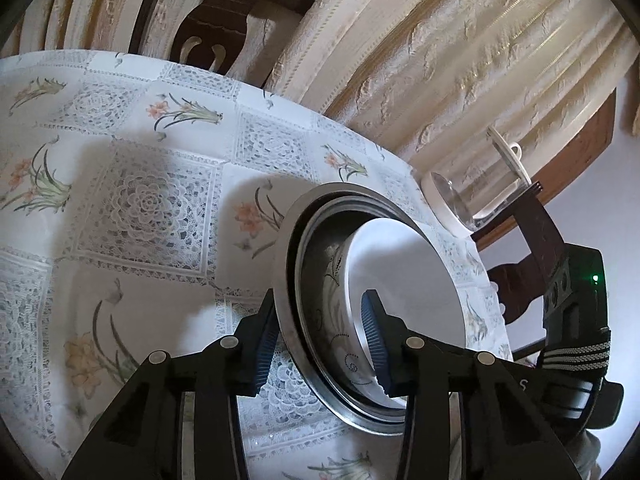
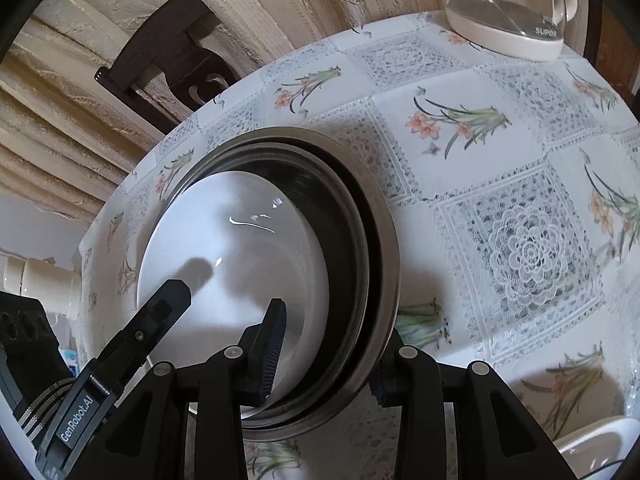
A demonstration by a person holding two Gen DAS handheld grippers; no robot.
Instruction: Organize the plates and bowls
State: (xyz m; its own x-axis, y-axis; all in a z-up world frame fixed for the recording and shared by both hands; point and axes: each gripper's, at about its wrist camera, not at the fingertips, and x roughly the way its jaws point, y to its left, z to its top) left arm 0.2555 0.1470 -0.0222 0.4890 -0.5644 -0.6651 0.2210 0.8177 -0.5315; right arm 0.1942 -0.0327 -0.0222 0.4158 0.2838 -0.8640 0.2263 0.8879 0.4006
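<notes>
A white bowl [image 1: 400, 272] [image 2: 240, 240] sits nested inside two stacked steel bowls [image 1: 292, 248] [image 2: 384, 216] over the floral tablecloth [image 1: 140, 200]. My left gripper [image 1: 320, 344] straddles the stack's near wall, one blue pad outside the steel rim and the other inside the white bowl, shut on it. My right gripper [image 2: 326, 360] grips the opposite side the same way, one pad inside the white bowl, the other under the steel rim. The left gripper's finger [image 2: 172, 300] also shows in the right wrist view. Whether the stack touches the table I cannot tell.
A glass kettle on a white base [image 1: 460, 200] [image 2: 508, 28] stands near the table's edge. A dark wooden chair [image 1: 224, 12] [image 2: 160, 60] and cream curtains are behind the round table. Part of a white dish [image 2: 600, 444] shows at the lower right.
</notes>
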